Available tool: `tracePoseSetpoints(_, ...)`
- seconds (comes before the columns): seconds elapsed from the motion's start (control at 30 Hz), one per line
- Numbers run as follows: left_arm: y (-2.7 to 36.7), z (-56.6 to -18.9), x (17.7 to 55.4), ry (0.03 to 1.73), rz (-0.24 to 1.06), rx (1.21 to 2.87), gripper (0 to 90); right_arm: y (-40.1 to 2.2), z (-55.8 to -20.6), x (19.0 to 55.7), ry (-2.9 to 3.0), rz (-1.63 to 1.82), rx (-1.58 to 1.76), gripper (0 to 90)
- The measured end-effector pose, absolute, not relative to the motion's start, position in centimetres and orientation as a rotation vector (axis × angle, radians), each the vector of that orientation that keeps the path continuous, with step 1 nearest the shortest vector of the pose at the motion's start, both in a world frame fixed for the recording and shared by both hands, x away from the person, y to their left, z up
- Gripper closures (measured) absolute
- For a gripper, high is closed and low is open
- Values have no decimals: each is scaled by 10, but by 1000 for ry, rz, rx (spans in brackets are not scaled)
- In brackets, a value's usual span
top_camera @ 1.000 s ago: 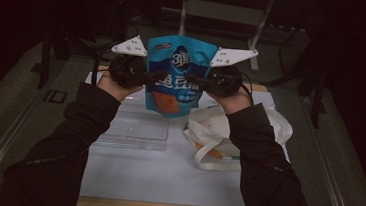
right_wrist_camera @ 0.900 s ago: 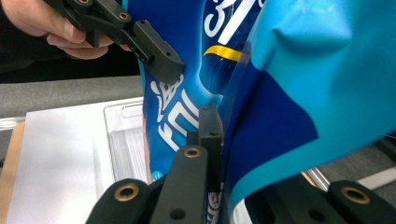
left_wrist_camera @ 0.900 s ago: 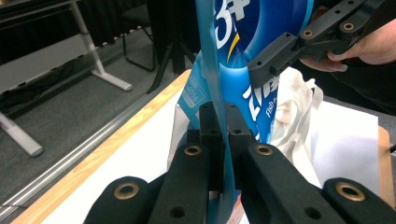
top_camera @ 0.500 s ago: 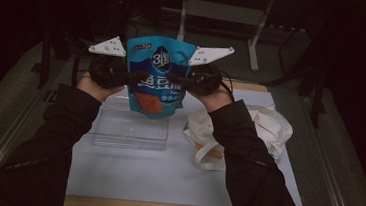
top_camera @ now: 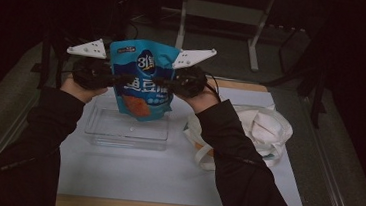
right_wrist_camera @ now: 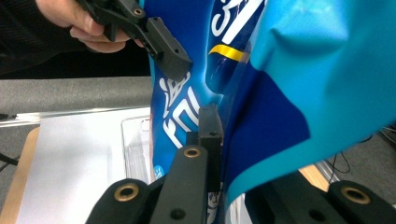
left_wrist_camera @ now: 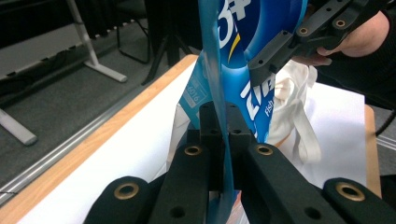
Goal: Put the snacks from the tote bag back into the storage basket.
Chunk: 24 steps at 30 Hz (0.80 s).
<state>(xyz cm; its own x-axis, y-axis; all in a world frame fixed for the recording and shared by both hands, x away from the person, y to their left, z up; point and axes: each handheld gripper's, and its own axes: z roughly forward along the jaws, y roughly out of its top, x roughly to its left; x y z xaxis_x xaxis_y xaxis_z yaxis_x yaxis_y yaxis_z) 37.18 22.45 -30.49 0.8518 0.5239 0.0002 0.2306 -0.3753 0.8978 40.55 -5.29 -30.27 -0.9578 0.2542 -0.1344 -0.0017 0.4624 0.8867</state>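
Nearest on the white counter point(top_camera: 174, 177) lies a clear plastic tray point(top_camera: 127, 127), with a white cloth bag point(top_camera: 264, 127) beside it. Above the tray hangs a blue snack pouch point(top_camera: 144, 77), held upright: left tongs point(top_camera: 114, 80) and right tongs point(top_camera: 164, 83) each pinch one side edge.

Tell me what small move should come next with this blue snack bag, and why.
Probably lower it. The left gripper and right gripper pinch the blue snack bag by its side edges, hanging upright in the air above the clear tray. Sinking it straight down would likely land it in the tray.
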Motion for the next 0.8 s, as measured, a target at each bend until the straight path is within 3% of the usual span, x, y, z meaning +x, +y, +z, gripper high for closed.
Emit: tracePoseSetpoints(0.8,253,-355,380,618,279,2003,899,-22,-356,419,2549,1515,261,885)
